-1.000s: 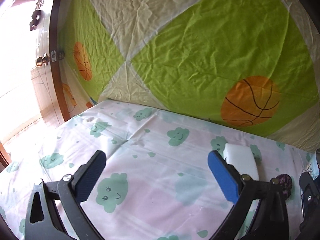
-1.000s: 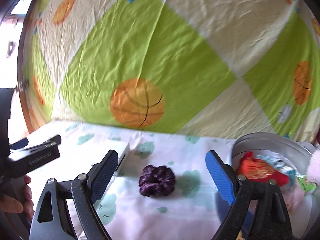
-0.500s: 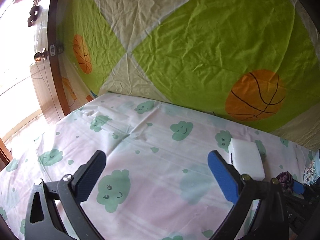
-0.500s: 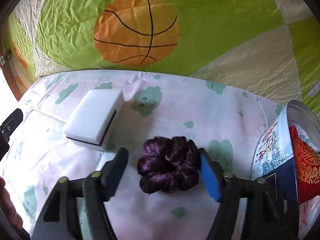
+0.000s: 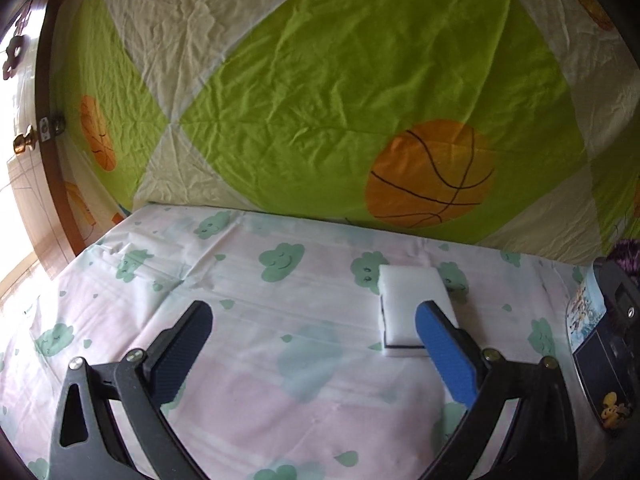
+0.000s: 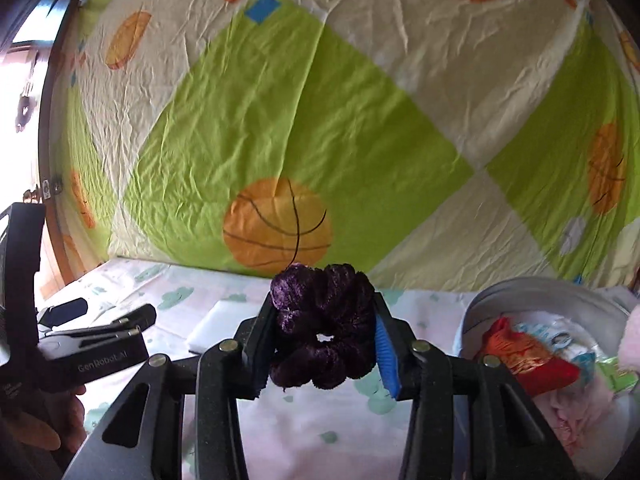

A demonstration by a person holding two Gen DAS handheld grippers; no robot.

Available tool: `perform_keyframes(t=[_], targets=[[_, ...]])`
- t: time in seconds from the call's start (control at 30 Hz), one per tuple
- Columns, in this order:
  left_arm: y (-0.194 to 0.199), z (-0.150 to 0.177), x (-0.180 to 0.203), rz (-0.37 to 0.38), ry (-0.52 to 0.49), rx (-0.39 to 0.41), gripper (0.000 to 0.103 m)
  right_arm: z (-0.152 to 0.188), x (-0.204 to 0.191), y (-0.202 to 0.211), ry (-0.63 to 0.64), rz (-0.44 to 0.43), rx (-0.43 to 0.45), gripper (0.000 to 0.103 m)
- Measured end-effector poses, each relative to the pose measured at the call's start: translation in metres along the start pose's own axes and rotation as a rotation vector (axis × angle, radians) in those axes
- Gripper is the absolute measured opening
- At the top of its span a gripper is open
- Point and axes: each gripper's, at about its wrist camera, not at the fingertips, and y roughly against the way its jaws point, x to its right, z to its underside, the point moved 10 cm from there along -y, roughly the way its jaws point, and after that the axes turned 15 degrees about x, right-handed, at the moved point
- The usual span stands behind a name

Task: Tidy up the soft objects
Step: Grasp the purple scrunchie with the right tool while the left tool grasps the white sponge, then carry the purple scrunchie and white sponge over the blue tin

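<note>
We've got the purple velvet scrunchie (image 6: 322, 328) clamped in our right gripper (image 6: 322, 344), lifted clear of the cloud-print sheet (image 6: 280, 424), left of the round tin (image 6: 532, 292). Next we likely swing right and release over the tin. Our left gripper (image 5: 312, 344) hangs spread wide beside the white sponge (image 5: 412, 300).

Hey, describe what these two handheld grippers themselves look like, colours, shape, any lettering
Both are matte black plastic with triangular cut-outs and silver rivets at the pivots. The left gripper has two long ribbed pads, blue where lit. The right gripper has the same build, one pad edge showing blue. White "GenRobot.AI" lettering marks the left gripper's body. No cables show; a bare hand holds the left one.
</note>
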Motion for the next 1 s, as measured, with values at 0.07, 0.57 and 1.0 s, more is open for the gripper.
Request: perform_keyframes(t=[0.07,0.57,1.0], targets=[[-0.005,0.000,0.017,0.018,-0.016,-0.015,0.103,-0.010,0.007,0.006,0.016,0.035,0.055,0.046],[-0.071,0.024,0.092,0.078,-0.042,-0.303,0.081,-0.002,0.037,-0.004,-0.052,0.115,0.047,0.046],[-0.063,0.018,0.075,0.159,0.141,-0.243,0.028,0.003,0.034,-0.007,-0.035,0.112,0.032,0.046]])
